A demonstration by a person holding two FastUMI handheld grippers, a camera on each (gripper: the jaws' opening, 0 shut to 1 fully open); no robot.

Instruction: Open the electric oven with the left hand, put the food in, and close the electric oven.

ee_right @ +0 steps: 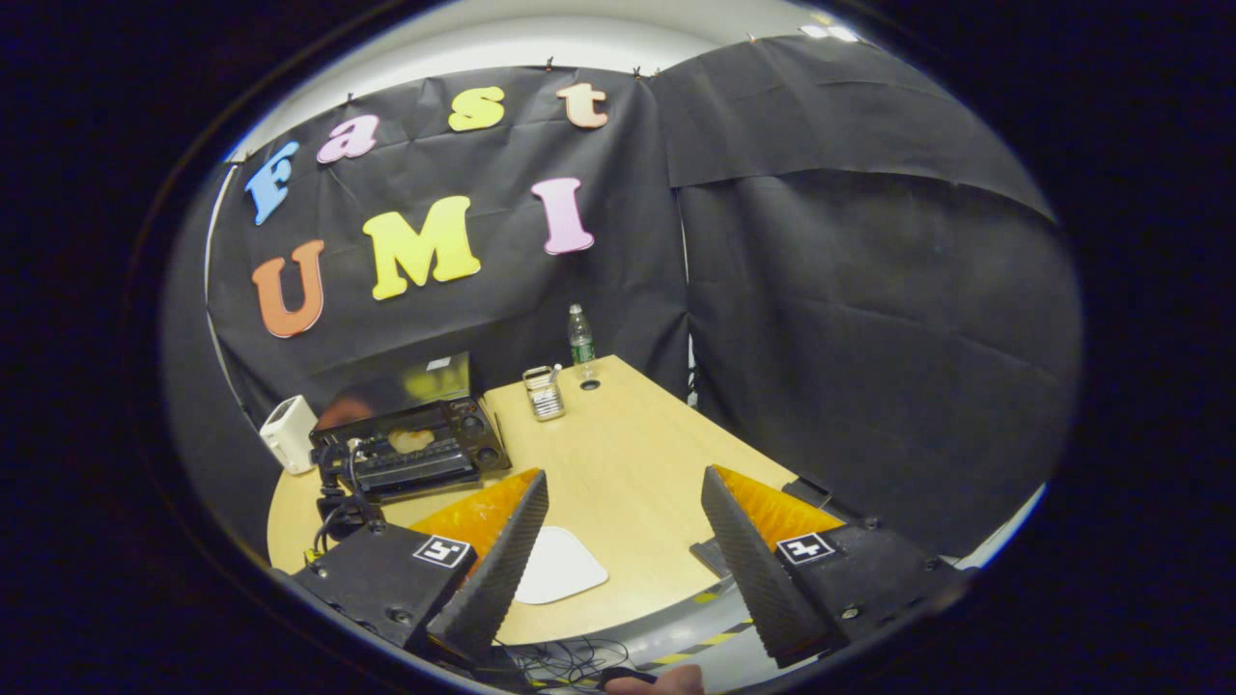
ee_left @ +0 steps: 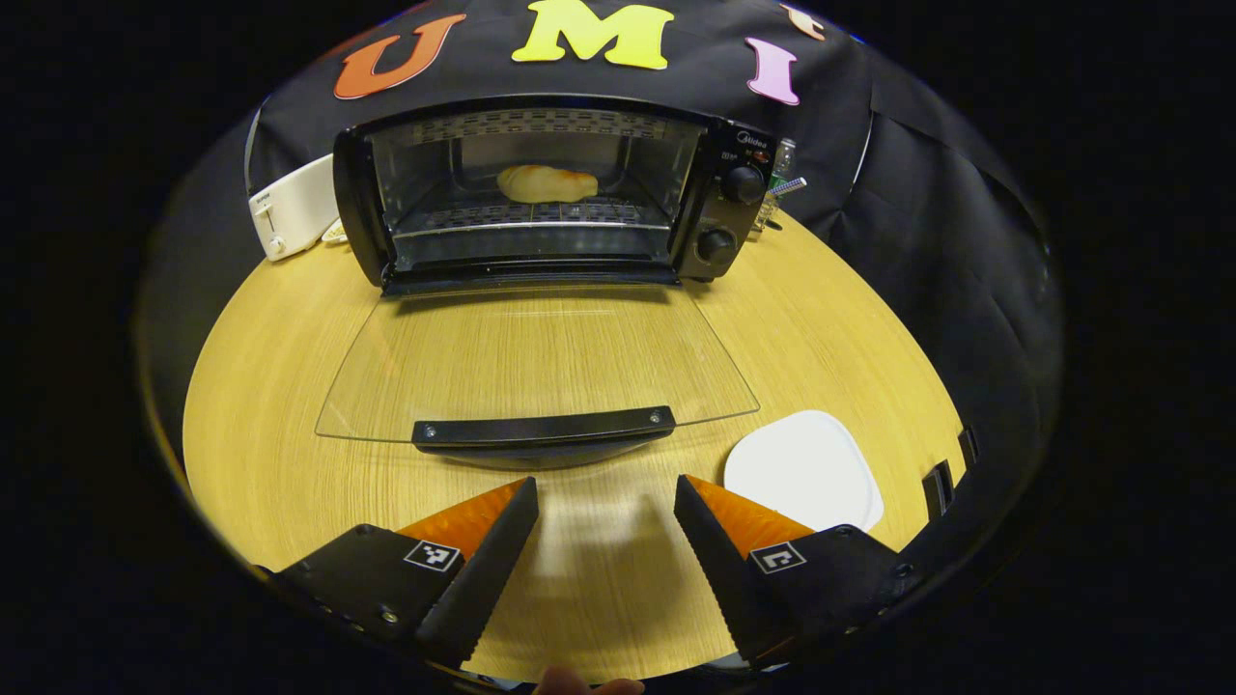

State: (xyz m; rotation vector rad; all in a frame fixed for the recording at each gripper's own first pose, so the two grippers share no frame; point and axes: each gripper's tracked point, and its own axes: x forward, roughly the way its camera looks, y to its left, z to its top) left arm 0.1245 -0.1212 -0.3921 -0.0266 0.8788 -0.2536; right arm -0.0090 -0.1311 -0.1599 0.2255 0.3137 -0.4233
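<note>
Black electric oven (ee_left: 541, 193) is what we find at the far side of the round light-wood table (ee_left: 599, 569), its glass door (ee_left: 536, 362) folded down flat toward us with the black bar handle (ee_left: 544, 430) at the near edge. Going from the left in the left gripper view, we see a white toaster (ee_left: 290, 208) just beside the oven's left wall, then the oven's open cavity, where a pale golden piece of bread (ee_left: 547, 182) lies on the wire rack (ee_left: 531, 217), then two black knobs (ee_left: 744, 183) on the oven's right panel. Near the door's right corner a white rounded-square plate (ee_left: 803, 470) rests bare on the table. Our left gripper (ee_left: 605, 512) hovers just short of the handle, fingers spread wide with nothing between them. In the right gripper view we look from higher and farther back: oven (ee_right: 410, 444) at the left, the plate (ee_right: 560, 568) near us, a metal holder (ee_right: 545, 393) and a clear bottle (ee_right: 580, 346) at the far edge. Our right gripper (ee_right: 623, 507) is likewise wide apart and empty.
</note>
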